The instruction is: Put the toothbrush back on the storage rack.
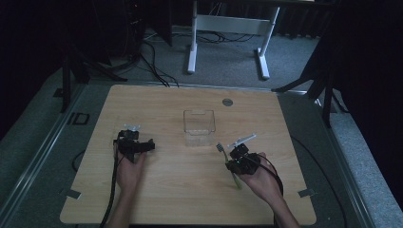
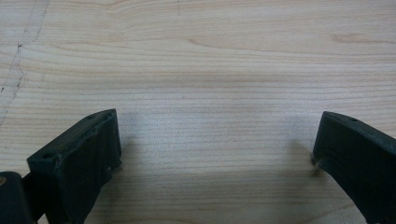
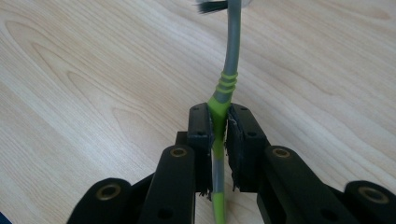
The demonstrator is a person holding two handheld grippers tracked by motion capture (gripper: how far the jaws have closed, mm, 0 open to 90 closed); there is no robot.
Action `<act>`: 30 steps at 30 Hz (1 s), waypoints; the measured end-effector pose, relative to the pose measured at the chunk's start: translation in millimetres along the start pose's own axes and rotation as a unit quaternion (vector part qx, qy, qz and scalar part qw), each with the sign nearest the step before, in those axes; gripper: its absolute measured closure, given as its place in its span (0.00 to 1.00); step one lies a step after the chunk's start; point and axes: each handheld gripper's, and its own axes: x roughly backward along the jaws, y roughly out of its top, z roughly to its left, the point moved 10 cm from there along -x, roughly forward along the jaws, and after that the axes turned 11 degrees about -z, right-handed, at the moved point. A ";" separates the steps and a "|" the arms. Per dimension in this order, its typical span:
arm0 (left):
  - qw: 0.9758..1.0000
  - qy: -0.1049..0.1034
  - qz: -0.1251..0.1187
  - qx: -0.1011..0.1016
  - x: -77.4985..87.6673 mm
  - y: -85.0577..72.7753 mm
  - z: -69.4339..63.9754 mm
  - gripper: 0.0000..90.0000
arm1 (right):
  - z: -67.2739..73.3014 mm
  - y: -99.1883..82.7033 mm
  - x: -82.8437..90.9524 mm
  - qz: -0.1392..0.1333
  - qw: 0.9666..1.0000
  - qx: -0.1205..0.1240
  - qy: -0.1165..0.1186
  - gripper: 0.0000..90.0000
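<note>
at the near edge of the table (image 1: 190, 199) two arms come in, one hand on each gripper. the right gripper (image 3: 218, 135) is closed tight on a toothbrush (image 3: 227, 79). its two black jaws squeeze the green part of the handle from both sides. in the right gripper view the handle goes up from the jaws, turns from green to grey past some little rings, and ends in dark bristles at the top of the picture. the brush is over bare wood there, and i cannot tell if it touches the wood. in the high view the right gripper (image 1: 240, 156) sits on the right side of the table, with the right hand (image 1: 259, 178) behind it. the green end of the toothbrush (image 1: 235, 179) sticks out toward the near edge, and the bristle end points away toward the box. the left gripper (image 1: 133, 142) is on the left side, well apart from the right one, with the left hand (image 1: 130, 173) behind it. in the left gripper view its jaws stand wide open over plain wood with nothing between them. a bit farther out, near the right gripper, a white syringe (image 1: 242, 139) lies on the table. just past the brush, in the middle of the table, stands a clear box (image 1: 199, 127). farther back there is a small grey round cap (image 1: 227, 102) set in the wood. past the table, on the floor, stand the white legs of a desk (image 1: 228, 28).
</note>
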 end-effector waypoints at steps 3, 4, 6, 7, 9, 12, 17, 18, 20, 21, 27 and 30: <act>1.000 0.000 0.000 0.000 0.0 0.0 0.0 0.02 | 0.0 2.9 4.1 -0.006 1.000 0.001 -0.002 0.89; 1.000 0.000 0.000 0.000 0.0 0.0 0.0 0.02 | 0.3 4.0 5.5 -0.009 1.000 0.002 -0.001 0.89; 1.000 0.000 0.000 0.000 0.0 0.0 0.0 0.02 | 0.5 5.9 8.4 -0.014 1.000 0.002 -0.002 0.89; 1.000 0.000 0.000 0.000 0.0 0.0 0.0 0.02 | 0.3 7.0 9.6 -0.017 1.000 0.004 -0.002 0.89; 1.000 0.000 0.000 0.000 0.0 0.0 0.0 0.01 | 0.2 8.6 12.1 -0.022 1.000 0.004 -0.002 0.89; 1.000 0.000 0.000 0.000 0.0 0.0 0.0 0.02 | 0.5 10.7 15.1 -0.028 1.000 0.002 -0.003 0.89; 1.000 0.000 0.000 0.000 0.0 0.0 0.0 0.02 | 1.2 14.3 20.2 -0.040 0.999 0.004 -0.003 0.89; 1.000 0.000 0.000 0.000 0.0 0.0 0.0 0.02 | 1.3 15.0 21.2 -0.042 0.999 0.005 -0.002 0.89; 1.000 0.000 0.000 0.000 0.0 0.0 0.0 0.02 | 1.5 16.7 23.6 -0.047 0.999 0.004 -0.003 0.89; 1.000 0.000 0.000 0.000 0.0 0.0 0.0 0.02 | 1.7 17.5 24.5 -0.049 0.999 0.004 -0.003 0.89; 1.000 0.000 0.000 0.000 0.0 0.0 0.0 0.02 | 2.1 23.9 29.7 -0.064 0.998 0.006 -0.003 0.89; 1.000 0.000 0.000 0.000 0.0 0.0 0.0 0.02 | 2.0 27.1 31.2 -0.070 0.998 0.005 -0.003 0.89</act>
